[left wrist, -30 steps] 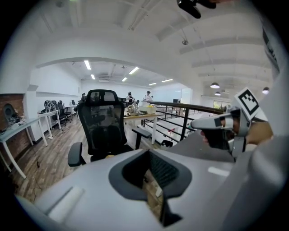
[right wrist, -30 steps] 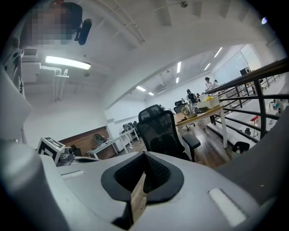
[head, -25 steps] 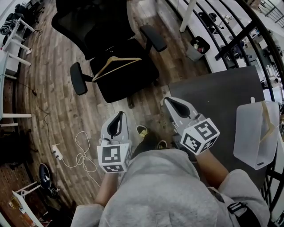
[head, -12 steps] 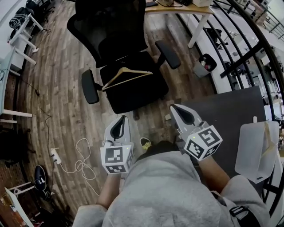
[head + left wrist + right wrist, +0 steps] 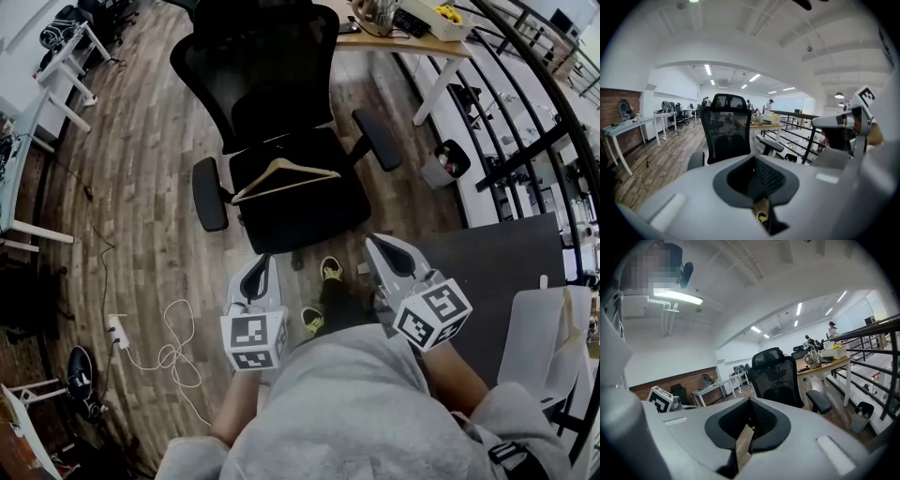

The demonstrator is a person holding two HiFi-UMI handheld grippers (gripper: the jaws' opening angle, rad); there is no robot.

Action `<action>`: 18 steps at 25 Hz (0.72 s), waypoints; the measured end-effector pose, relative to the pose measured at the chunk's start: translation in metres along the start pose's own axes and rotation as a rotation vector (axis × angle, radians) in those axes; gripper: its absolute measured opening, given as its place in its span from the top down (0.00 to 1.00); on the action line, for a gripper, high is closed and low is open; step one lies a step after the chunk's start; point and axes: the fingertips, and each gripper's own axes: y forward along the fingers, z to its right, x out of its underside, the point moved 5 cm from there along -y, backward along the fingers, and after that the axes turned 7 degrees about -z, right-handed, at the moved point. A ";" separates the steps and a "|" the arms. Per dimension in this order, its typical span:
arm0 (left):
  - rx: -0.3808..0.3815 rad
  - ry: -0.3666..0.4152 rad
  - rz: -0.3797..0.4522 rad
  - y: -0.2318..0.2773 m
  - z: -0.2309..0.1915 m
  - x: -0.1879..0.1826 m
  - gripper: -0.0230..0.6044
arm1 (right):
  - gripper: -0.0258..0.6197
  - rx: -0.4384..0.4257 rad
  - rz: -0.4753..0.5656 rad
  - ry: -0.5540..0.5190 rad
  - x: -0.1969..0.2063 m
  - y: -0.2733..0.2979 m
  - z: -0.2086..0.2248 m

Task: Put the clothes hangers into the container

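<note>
Head view: a black office chair point(image 5: 281, 84) fills the upper centre. The dark surface point(image 5: 473, 272) at lower right carries the white container point(image 5: 530, 328). A wooden clothes hanger point(image 5: 286, 178) lies on the chair seat, its long axis across the frame. Below it, the left hand-held gripper point(image 5: 260, 267) and right hand-held gripper point(image 5: 382, 246) are closed and empty. The left seems slightly nearer.

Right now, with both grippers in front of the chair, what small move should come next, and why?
Probably reach forward and open the left gripper toward the wooden hanger, which lies on the chair seat just ahead. Both it and the right gripper are shut and empty, short of the chair.
</note>
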 end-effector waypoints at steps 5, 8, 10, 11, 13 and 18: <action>0.009 0.008 -0.023 0.021 -0.011 -0.005 0.95 | 0.96 -0.007 -0.018 -0.008 -0.006 0.023 0.005; 0.000 0.014 -0.037 0.041 -0.021 -0.011 0.95 | 0.96 -0.016 -0.027 -0.004 -0.013 0.043 0.014; -0.014 0.019 -0.047 0.058 -0.028 -0.015 0.94 | 0.96 -0.023 -0.034 0.003 -0.018 0.057 0.022; -0.018 0.024 -0.056 0.068 -0.031 -0.016 0.94 | 0.96 -0.025 -0.039 0.006 -0.020 0.064 0.028; -0.021 0.037 -0.084 0.088 -0.036 -0.017 0.94 | 0.96 -0.023 -0.056 0.007 -0.023 0.078 0.039; -0.047 0.037 -0.156 0.150 -0.059 -0.007 0.87 | 0.96 -0.021 -0.100 0.002 -0.029 0.120 0.065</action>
